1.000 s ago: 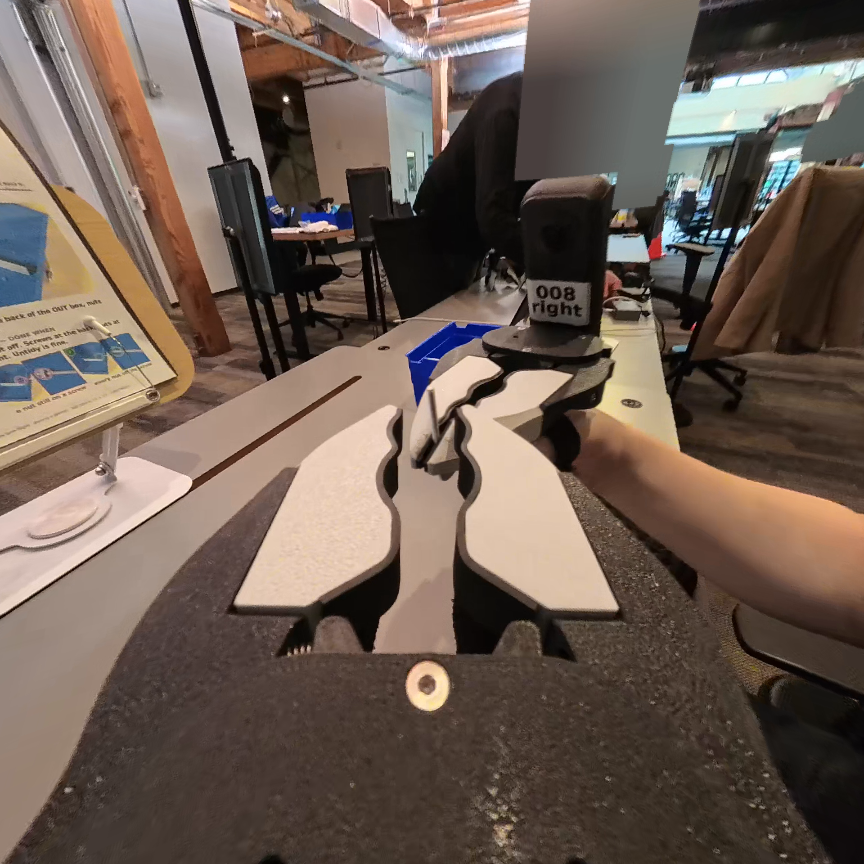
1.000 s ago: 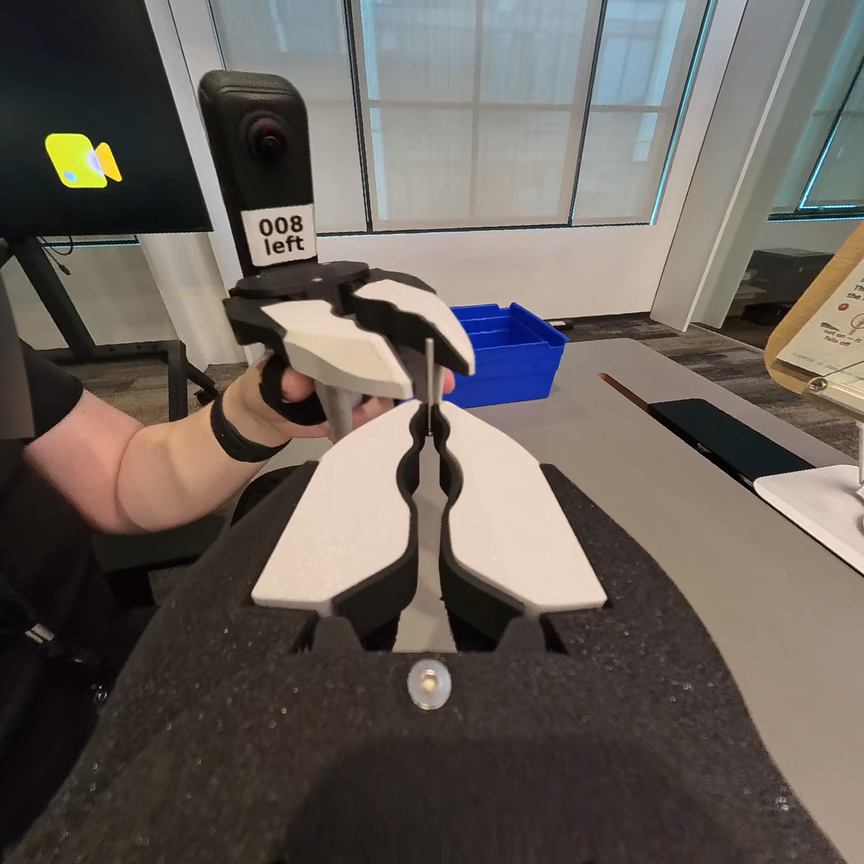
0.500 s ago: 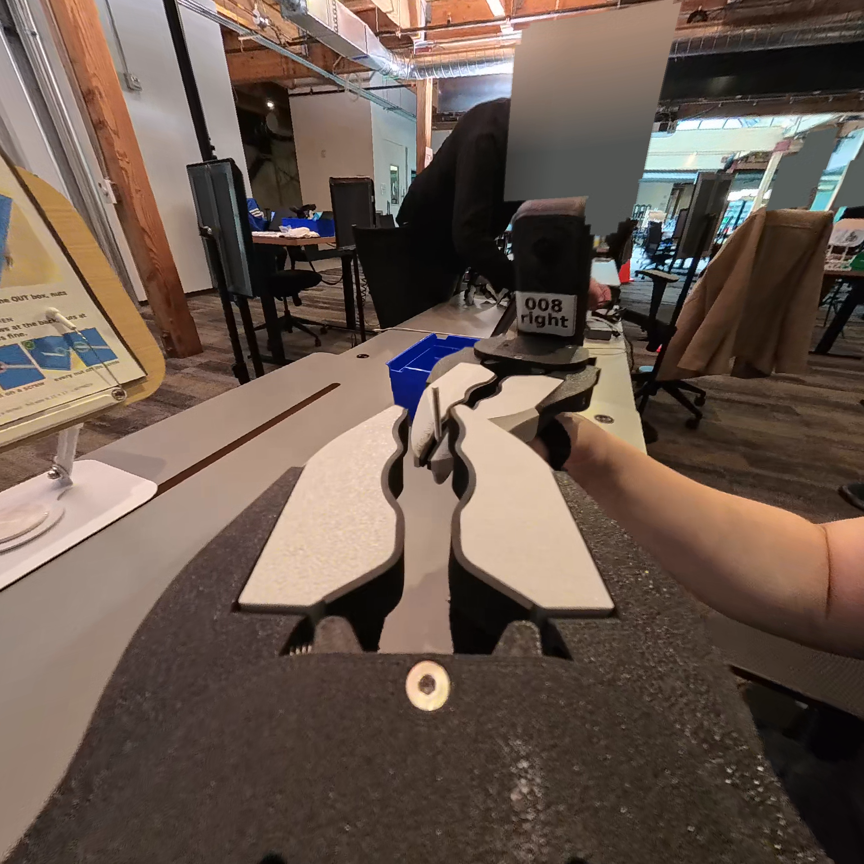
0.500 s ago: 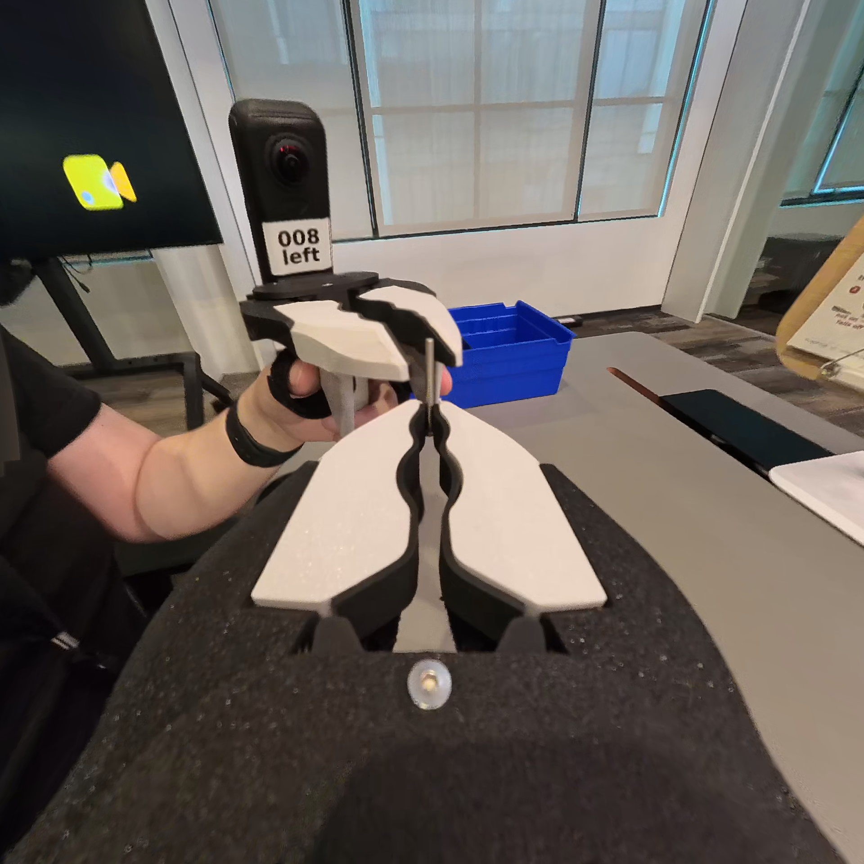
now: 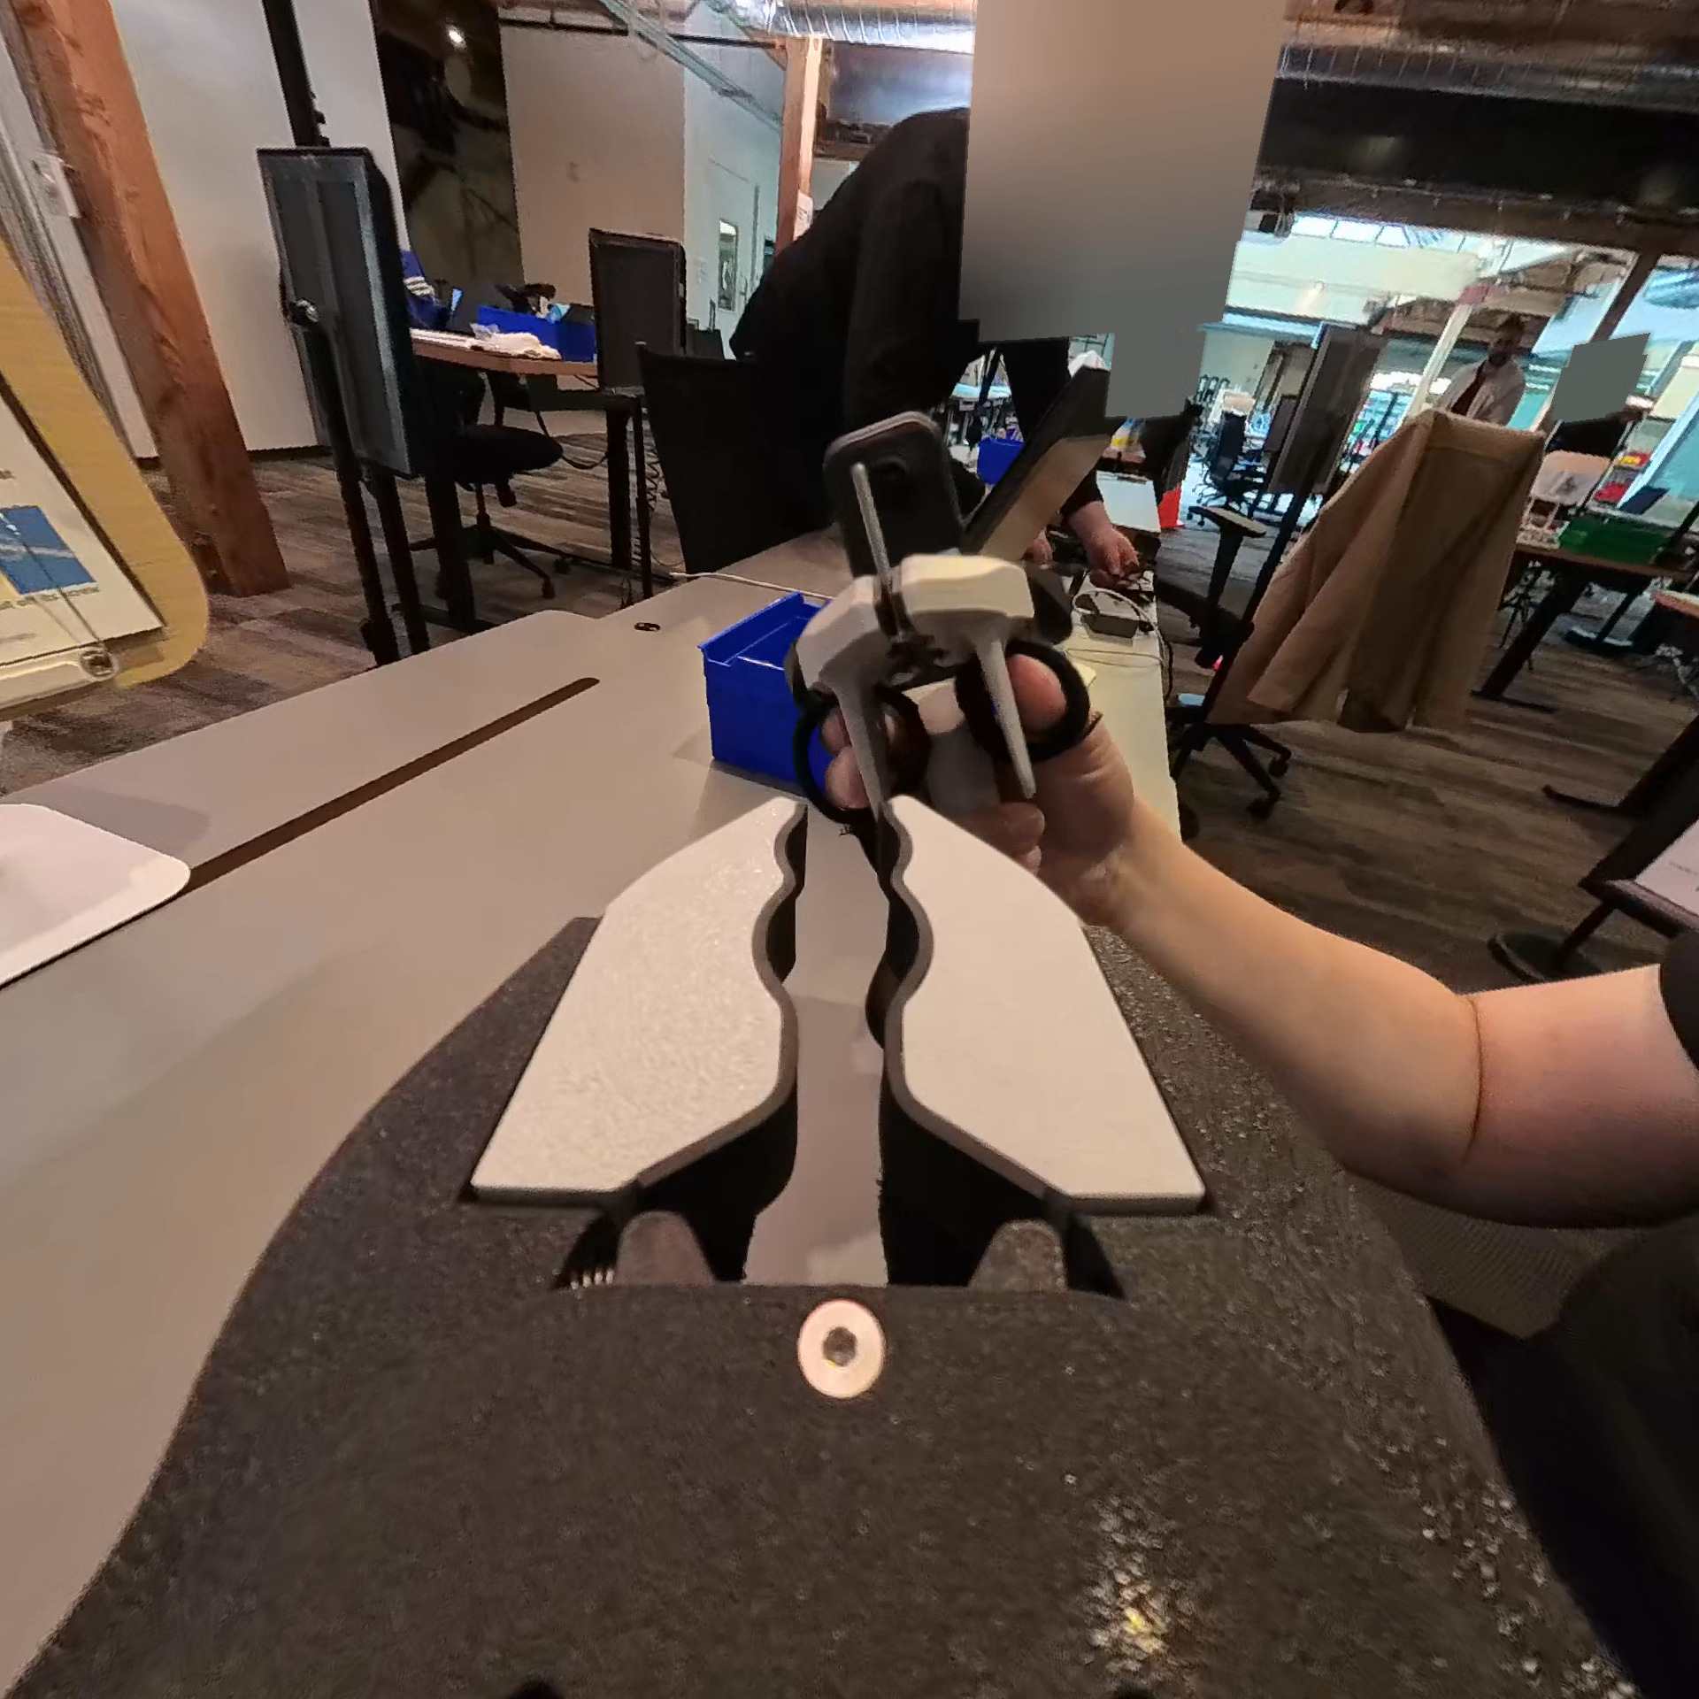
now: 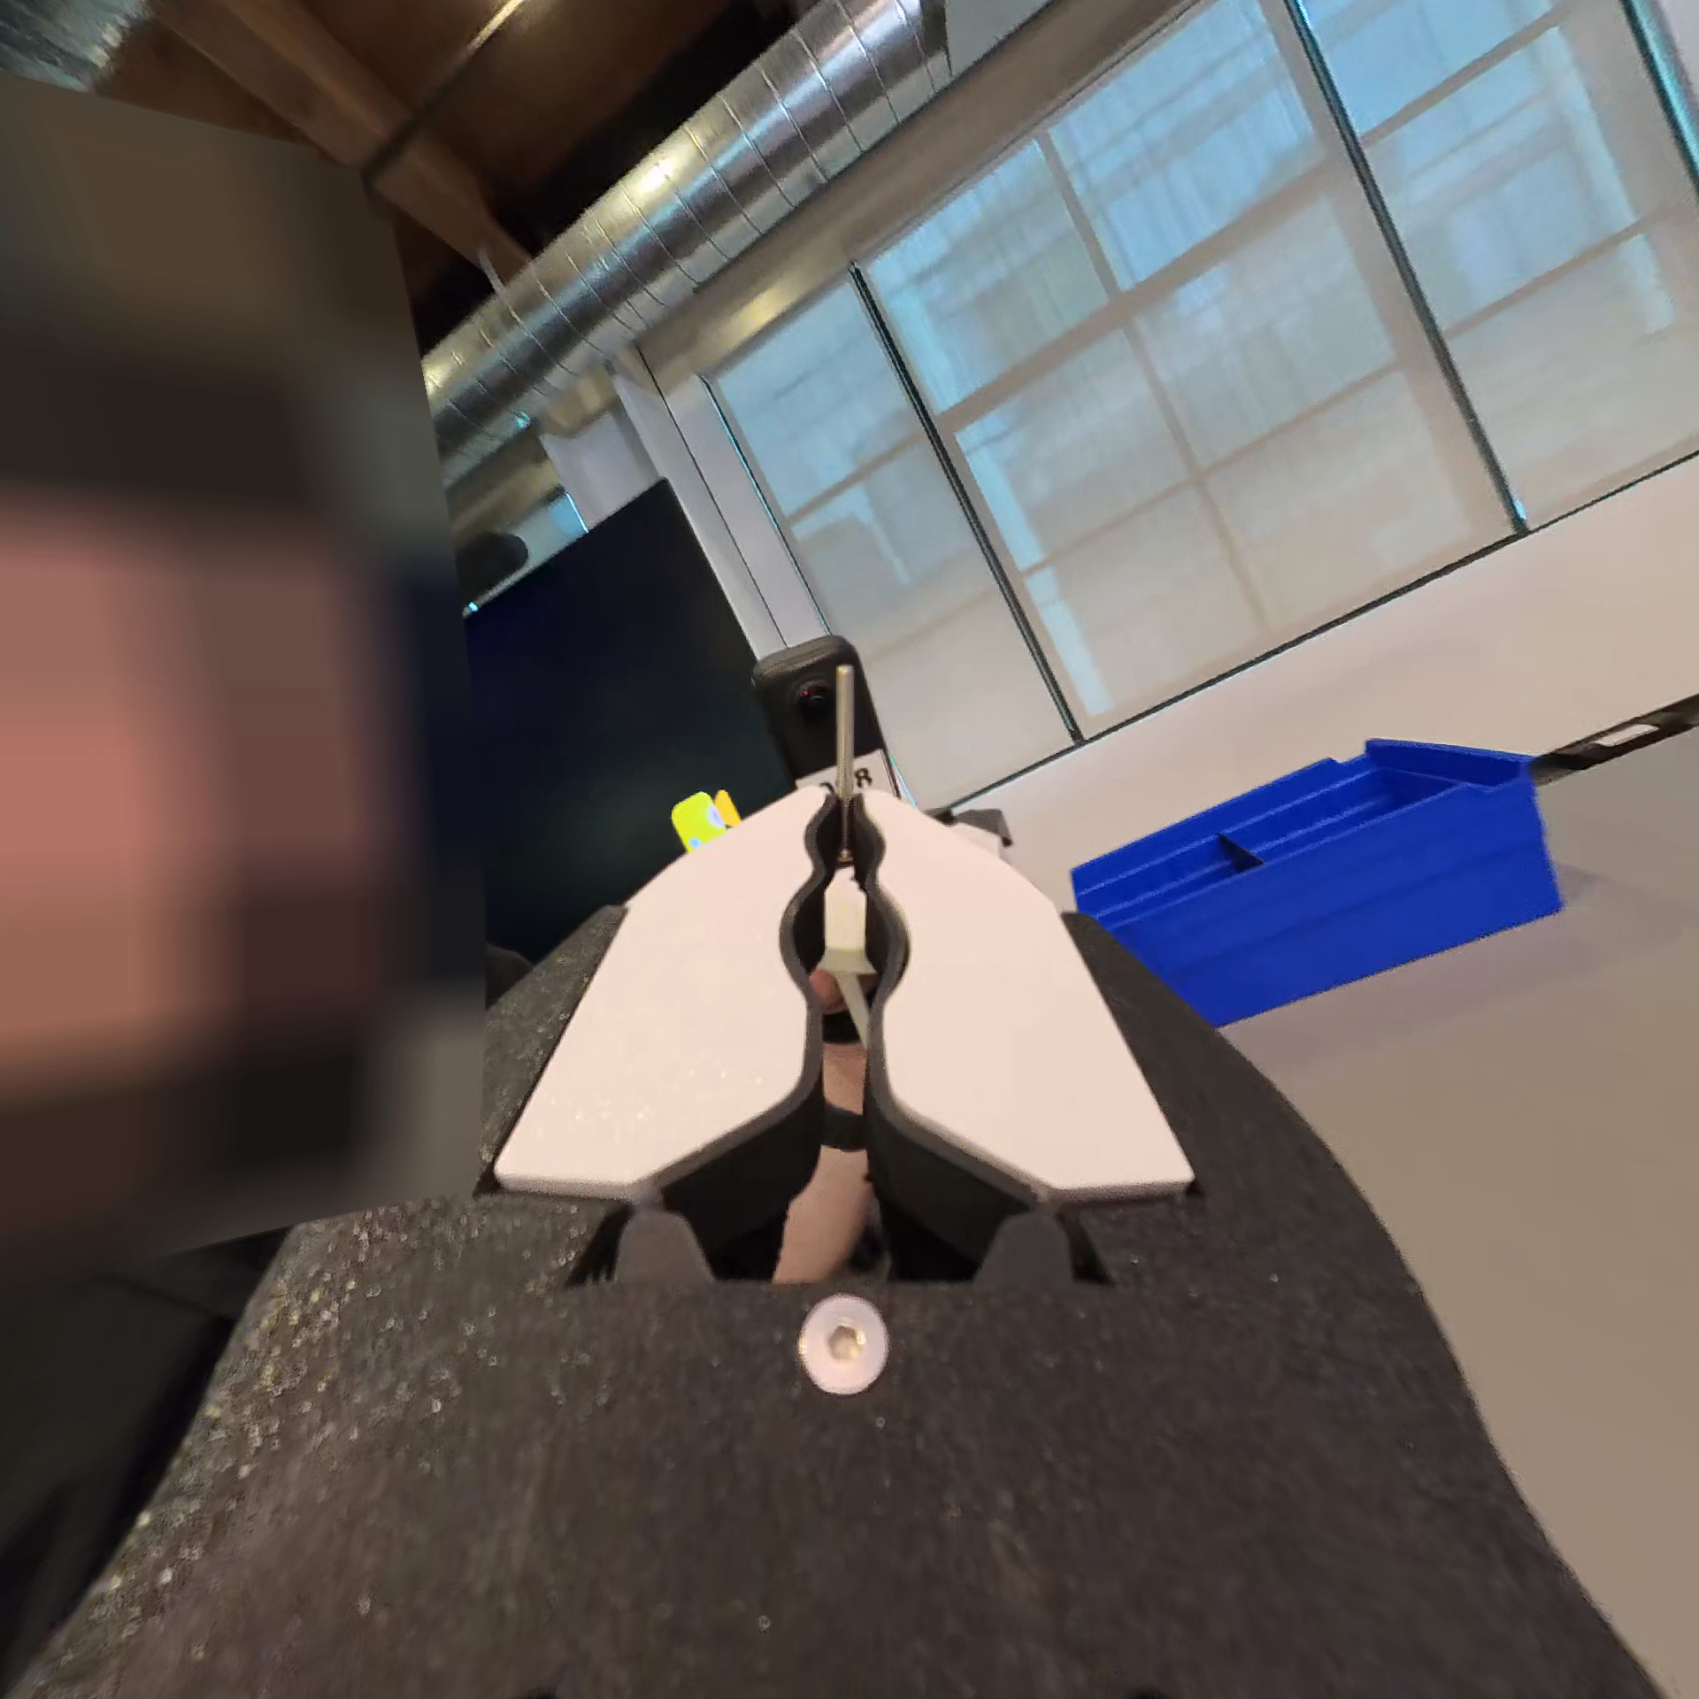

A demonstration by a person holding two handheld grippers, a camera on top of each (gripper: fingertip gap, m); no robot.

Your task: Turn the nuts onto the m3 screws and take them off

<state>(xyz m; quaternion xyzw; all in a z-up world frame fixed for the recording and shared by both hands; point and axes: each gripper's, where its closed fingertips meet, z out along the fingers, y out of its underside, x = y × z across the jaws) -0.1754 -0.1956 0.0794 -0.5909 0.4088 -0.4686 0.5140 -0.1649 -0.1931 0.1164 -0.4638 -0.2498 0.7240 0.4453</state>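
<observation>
My right gripper [image 6: 844,814] is shut on a thin metal m3 screw [image 6: 843,731] that sticks out past its fingertips. In the left wrist view the right gripper [image 5: 896,598] is tilted steeply, held by a hand, with the screw [image 5: 869,519] pointing up. My left gripper [image 5: 848,814] is open and empty, its tips just below that hand and apart from the screw. In the right wrist view only the left gripper's black camera [image 6: 800,703] shows behind the screw. I cannot see a nut.
A blue bin [image 5: 749,680] stands on the grey table [image 5: 368,919] beyond the grippers; it also shows in the right wrist view [image 6: 1315,873]. An instruction board [image 5: 83,570] on a white base [image 5: 64,883] stands at the left. A person in black [image 5: 855,303] stands behind the table. About 4 centimeters separates my left fingertips from my right.
The right gripper has pitched upward with the screw, so its view now faces the windows and ceiling. The screw has left the gap at my left fingertips and now stands above them.
</observation>
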